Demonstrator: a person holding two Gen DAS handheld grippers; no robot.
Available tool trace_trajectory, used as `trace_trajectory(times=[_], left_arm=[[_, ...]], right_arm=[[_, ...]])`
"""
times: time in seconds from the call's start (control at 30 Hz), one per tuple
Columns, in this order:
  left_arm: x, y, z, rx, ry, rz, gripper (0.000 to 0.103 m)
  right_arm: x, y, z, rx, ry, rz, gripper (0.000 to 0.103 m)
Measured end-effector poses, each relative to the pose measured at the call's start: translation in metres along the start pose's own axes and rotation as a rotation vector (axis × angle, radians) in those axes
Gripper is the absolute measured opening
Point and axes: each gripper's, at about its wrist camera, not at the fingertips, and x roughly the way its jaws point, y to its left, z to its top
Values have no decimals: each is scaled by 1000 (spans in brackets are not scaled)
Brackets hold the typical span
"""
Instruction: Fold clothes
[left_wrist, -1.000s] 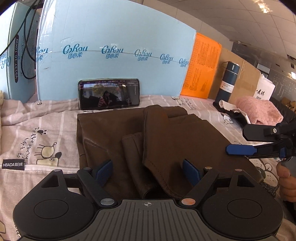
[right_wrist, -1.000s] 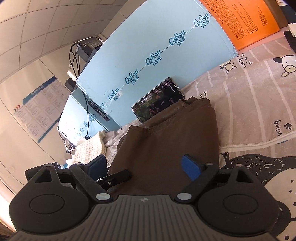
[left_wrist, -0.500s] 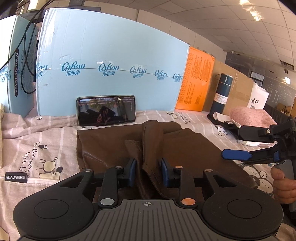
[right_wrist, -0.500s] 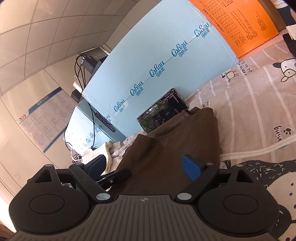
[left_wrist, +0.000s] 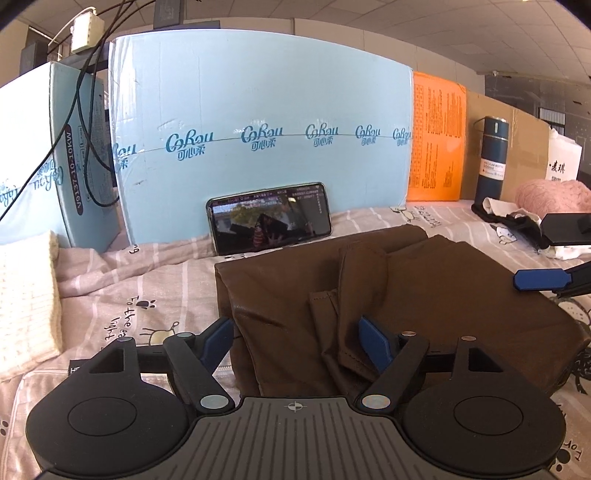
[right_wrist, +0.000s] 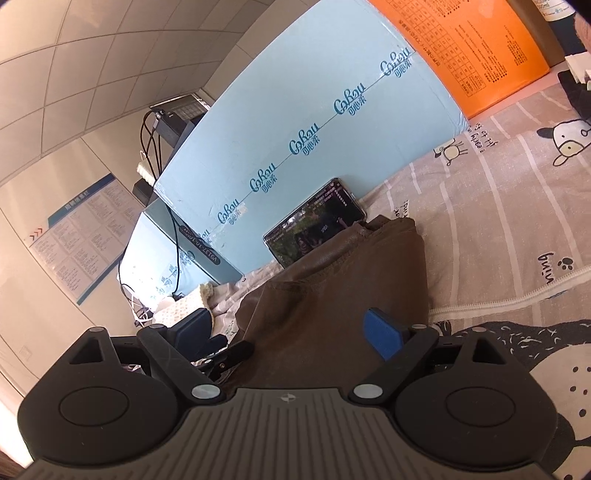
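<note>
A brown garment (left_wrist: 388, 295), folded into a thick rectangular stack, lies on a bed sheet (left_wrist: 129, 295) printed with stripes and cartoon animals. Its far edge sits just in front of a phone (left_wrist: 269, 218) that leans, screen lit, against a big light-blue carton (left_wrist: 258, 147).

The left hand-held gripper (left_wrist: 297, 339) hovers low over the near edge of the garment. Its jaws have just been opening and now stand spread, with a loose fold of the brown cloth between the 2 blue pads (left_wrist: 373, 341), which do not press on it.

The right hand-held gripper (right_wrist: 291, 332) is at the garment's right side, also spread wide, with brown fabric lying under the gap and nothing pinched. In the left wrist view it shows at the right edge (left_wrist: 546, 278), just above the cloth.

Behind the garment to the right stand an orange sheet (left_wrist: 436, 140), a dark blue flask (left_wrist: 491, 158) and a pink knit (left_wrist: 550, 195). A cream knit piece (left_wrist: 26, 295) lies at the far left of the bed.
</note>
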Motion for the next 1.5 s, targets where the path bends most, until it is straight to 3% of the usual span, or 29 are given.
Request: trace_trajectory(times=[0.17, 0.47, 0.57, 0.73, 0.93, 1.23, 1.33, 1.43, 1.5], left_arm=[[-10, 34, 4, -268, 8, -72, 89], [4, 64, -11, -533, 107, -193, 91], [7, 61, -12, -514, 132, -177, 92], [8, 60, -12, -500, 140, -197, 97], [16, 72, -20, -643, 132, -396, 99], [18, 66, -24, -711, 115, -605, 102], [15, 57, -23, -642, 106, -574, 102], [13, 51, -22, -601, 81, -550, 102], [10, 42, -21, -522, 61, -492, 100]], right_arm=[[-7, -5, 4, -5, -102, -136, 90], [3, -32, 8, 156, -15, -148, 90], [11, -34, 6, 162, 51, -148, 90], [17, -31, 3, 136, 89, -165, 91], [22, -29, 1, 113, 131, -131, 99], [32, -15, -7, 64, 240, -17, 100], [31, -17, -8, 85, 225, -19, 95], [30, -20, -9, 99, 203, -46, 82], [30, -22, -10, 107, 186, -70, 64]])
